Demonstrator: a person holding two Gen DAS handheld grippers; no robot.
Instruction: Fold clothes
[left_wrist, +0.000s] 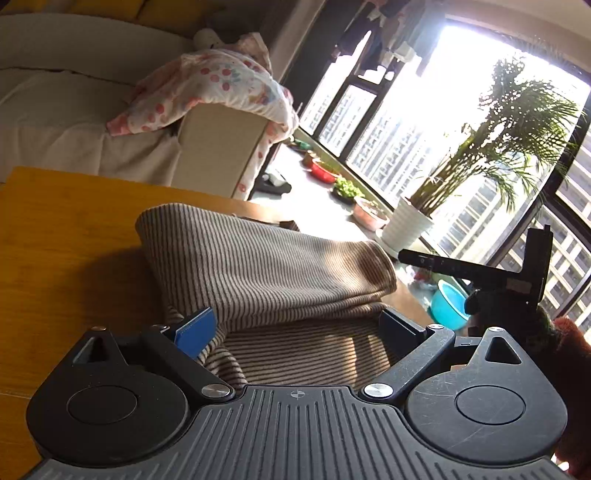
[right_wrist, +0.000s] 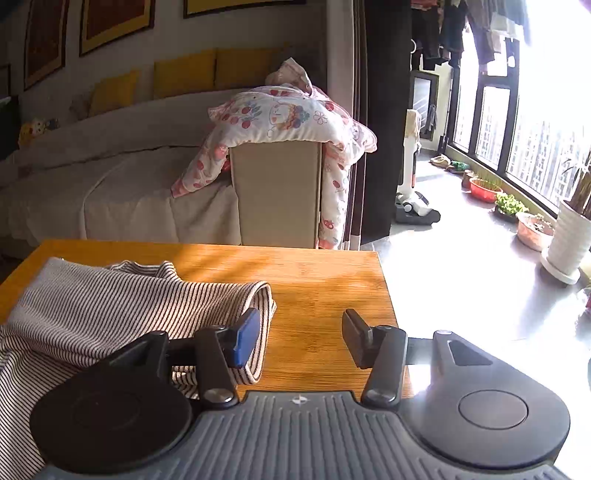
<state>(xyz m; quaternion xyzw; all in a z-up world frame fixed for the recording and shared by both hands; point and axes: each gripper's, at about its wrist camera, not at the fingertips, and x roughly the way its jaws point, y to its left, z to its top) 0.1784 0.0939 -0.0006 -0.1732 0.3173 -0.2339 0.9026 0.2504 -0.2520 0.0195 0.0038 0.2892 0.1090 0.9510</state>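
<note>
Striped shirt (right_wrist: 122, 306) sits folded on the table (right_wrist: 317, 280), bunched toward its left side. Right gripper (right_wrist: 299, 332) is spread wide over bare wood, its blue pad just touching the shirt's folded edge, gripping nothing. Left gripper (left_wrist: 299, 325) is also spread, hanging over the fabric with nothing pinched. Only the left view shows the palm (left_wrist: 517, 122) and blue basin (left_wrist: 448, 304); only the right shows wall frames (right_wrist: 114, 22) behind the table.
</note>
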